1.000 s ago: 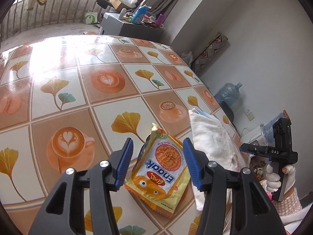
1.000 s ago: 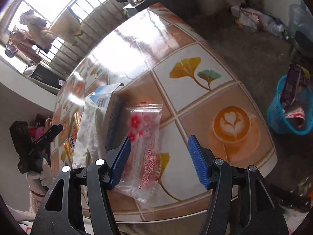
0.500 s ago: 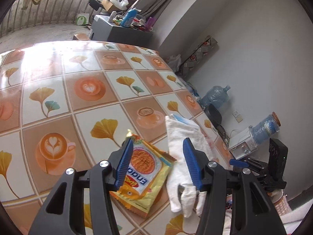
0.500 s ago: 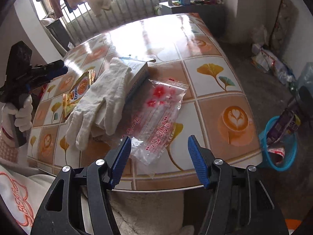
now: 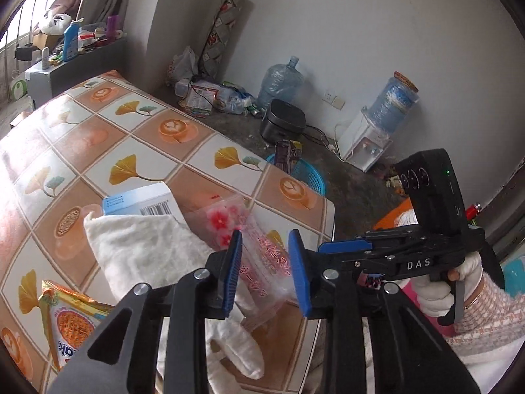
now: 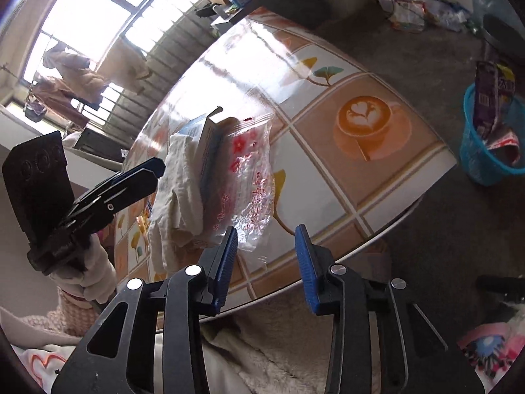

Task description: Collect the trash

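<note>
A clear plastic bag with red flowers lies near the table's edge, partly on a white glove and beside a blue-and-white box. A yellow snack packet lies at the lower left. My left gripper is open, jaws on either side of the bag's near end. In the right wrist view the bag, glove and box lie just ahead of my right gripper, which is open and empty at the table's edge. A blue trash basket stands on the floor.
The tiled table ends close to the bag. The basket sits on the floor past the table's corner. A black cooker, water bottles and a dispenser line the wall. The right gripper's body is close by.
My left gripper has swung right, from over the snack packet to around the flowered bag. My right gripper has drawn nearer the bag at the table's edge. Both stay open.
</note>
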A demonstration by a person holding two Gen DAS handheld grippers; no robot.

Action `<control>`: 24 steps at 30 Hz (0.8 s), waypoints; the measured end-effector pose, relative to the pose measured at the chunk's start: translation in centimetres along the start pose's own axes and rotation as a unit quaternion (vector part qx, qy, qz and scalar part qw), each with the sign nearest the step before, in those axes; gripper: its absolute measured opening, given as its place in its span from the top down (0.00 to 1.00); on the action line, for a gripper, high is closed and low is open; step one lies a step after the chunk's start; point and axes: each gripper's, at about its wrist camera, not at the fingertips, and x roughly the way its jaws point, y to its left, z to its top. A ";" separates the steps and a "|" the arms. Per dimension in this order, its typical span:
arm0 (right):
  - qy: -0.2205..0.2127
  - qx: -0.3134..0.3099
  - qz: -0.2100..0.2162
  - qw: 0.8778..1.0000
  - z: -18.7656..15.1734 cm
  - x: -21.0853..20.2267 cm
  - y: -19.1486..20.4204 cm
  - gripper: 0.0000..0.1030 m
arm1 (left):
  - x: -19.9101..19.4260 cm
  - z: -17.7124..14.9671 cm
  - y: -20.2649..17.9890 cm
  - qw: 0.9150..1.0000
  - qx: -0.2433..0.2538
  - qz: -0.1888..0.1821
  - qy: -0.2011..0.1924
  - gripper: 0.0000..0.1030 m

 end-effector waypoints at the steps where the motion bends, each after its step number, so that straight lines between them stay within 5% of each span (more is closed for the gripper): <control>1: 0.002 0.011 0.009 1.000 -0.2 -0.1 -0.4 0.68 | 0.7 -0.1 -0.2 1.000 0.002 -0.001 0.011 0.78; 13: 0.029 0.078 0.069 0.994 -1.1 -0.4 -3.0 0.72 | 5.9 -1.5 0.0 0.995 -0.018 0.027 0.094 0.89; 24: 0.069 0.102 0.120 0.985 -1.4 0.6 -3.0 0.75 | 6.4 -1.4 -0.1 0.995 -0.010 0.030 0.096 0.94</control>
